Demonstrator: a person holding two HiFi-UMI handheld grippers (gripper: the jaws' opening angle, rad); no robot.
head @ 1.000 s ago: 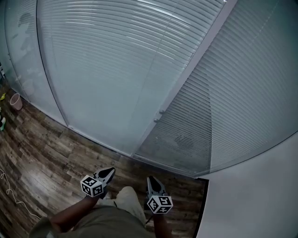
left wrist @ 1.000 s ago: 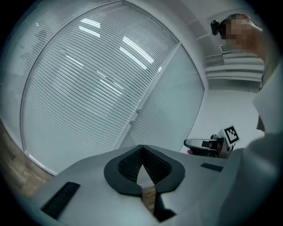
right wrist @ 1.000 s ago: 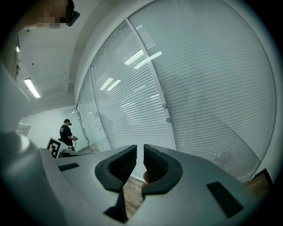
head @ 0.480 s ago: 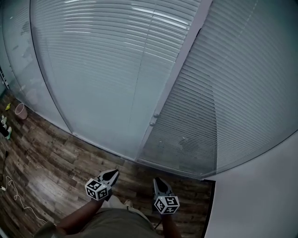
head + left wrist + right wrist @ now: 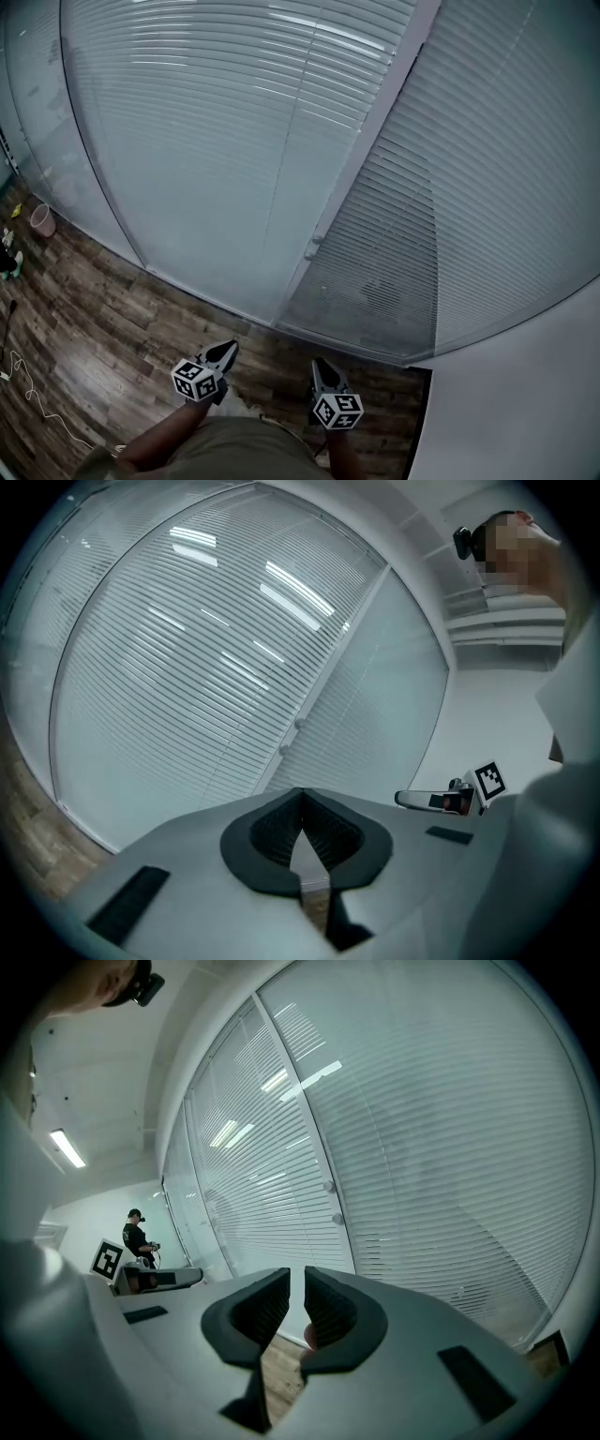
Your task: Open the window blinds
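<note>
- Left gripper (image 5: 228, 348), jaws pressed together and empty, faces the closed window blinds (image 5: 216, 131)
- Right gripper (image 5: 320, 365), jaws slightly apart (nothing between), above the wood floor (image 5: 84, 300)

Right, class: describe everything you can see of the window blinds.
The window blinds are pale grey-white horizontal slats, thin and closely spaced, seemingly behind glass that mirrors ceiling lights. The slats are turned shut, so nothing shows through. They hang in tall panels parted by a pale frame post bearing two small round knobs, and they reach nearly to the wood floor. The left gripper and right gripper are short of them, touching nothing.
</note>
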